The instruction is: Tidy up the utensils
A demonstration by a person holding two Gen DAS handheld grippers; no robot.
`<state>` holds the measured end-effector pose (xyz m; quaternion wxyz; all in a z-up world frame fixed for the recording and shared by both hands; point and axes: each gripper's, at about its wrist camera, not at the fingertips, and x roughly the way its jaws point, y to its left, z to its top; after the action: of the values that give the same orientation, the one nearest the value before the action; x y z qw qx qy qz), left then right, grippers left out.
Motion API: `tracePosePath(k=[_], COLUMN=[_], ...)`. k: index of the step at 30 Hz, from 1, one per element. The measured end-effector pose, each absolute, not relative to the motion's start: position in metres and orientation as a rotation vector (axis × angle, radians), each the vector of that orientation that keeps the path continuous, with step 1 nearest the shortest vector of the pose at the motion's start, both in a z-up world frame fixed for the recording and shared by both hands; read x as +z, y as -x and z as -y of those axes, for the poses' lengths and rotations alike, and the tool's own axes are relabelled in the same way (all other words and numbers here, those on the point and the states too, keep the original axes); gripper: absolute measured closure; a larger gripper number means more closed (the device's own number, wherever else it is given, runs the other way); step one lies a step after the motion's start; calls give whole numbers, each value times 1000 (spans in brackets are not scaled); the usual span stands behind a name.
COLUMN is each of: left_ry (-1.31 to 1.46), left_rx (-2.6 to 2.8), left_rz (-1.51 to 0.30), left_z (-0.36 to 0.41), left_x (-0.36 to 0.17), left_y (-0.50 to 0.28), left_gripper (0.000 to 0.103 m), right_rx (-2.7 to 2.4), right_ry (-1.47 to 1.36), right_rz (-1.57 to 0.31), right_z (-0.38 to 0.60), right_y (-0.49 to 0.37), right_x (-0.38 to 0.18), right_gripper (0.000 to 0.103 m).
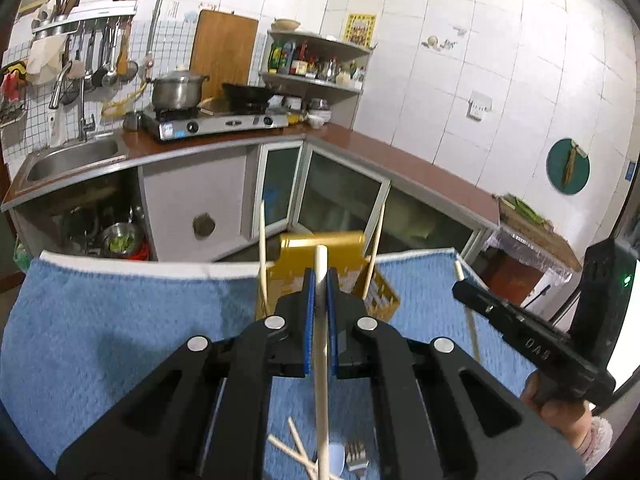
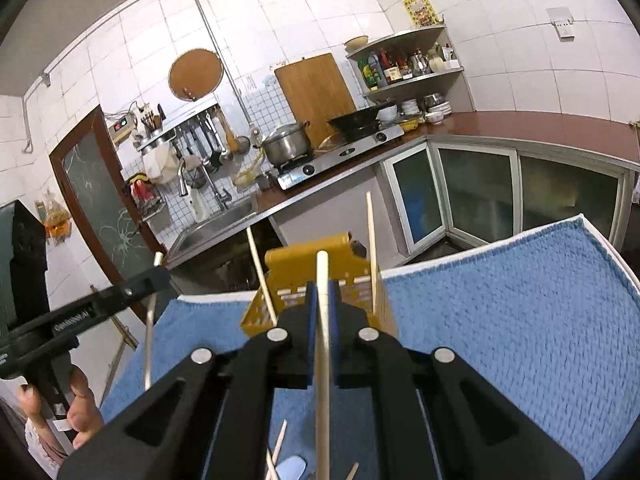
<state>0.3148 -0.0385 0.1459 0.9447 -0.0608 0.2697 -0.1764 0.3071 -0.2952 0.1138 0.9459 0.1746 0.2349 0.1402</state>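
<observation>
Take the yellow utensil basket [image 1: 320,276] as your landmark; it stands on the blue towel [image 1: 120,320] near the towel's far edge.

Your left gripper [image 1: 319,284] is on the near side of the basket, raised above the towel, its blue pads [image 1: 308,320] closed tight on a pale chopstick [image 1: 321,360] that runs up between them, its tip just in front of the basket's back wall. Two more chopsticks [image 1: 262,252] lean out of the basket, one at its left side and one at its right. On the towel, well nearer to you than the basket, lie loose chopsticks [image 1: 296,446], a fork [image 1: 356,454] and a pale spoon [image 1: 336,458].

Your right gripper [image 2: 322,292] is likewise on the basket's near side, to the right of the other one, jaws pinched narrow on a second chopstick [image 2: 323,360] standing upright between the pads. Your right hand [image 1: 560,404] grips its handle.
</observation>
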Motion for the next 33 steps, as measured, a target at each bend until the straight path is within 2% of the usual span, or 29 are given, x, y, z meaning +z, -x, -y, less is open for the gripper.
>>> tracePosePath(k=[9,15,23,30,33], left_ry=[110,115,130,170,180], left_rx=[-348,-348,-291,-212,-203], left_rz=[-437,-326,-137,4,-12], left_z=[52,58,64,67,69], left_x=[177,196,208,191,174], left_y=[-342,-357,-373,-399,-412], left_gripper=[99,99,99,99,99], right_rx=[256,271,231,143,109], right_ry=[-308,-287,-332,-342,-325], right_rz=[-420,-215,58,196,229], right_z=[292,288,285,281,278], right_y=[-337,-352,-367,-376,-376], right_x=[144,172,179,170,160], right_gripper=[97,97,97,97,97])
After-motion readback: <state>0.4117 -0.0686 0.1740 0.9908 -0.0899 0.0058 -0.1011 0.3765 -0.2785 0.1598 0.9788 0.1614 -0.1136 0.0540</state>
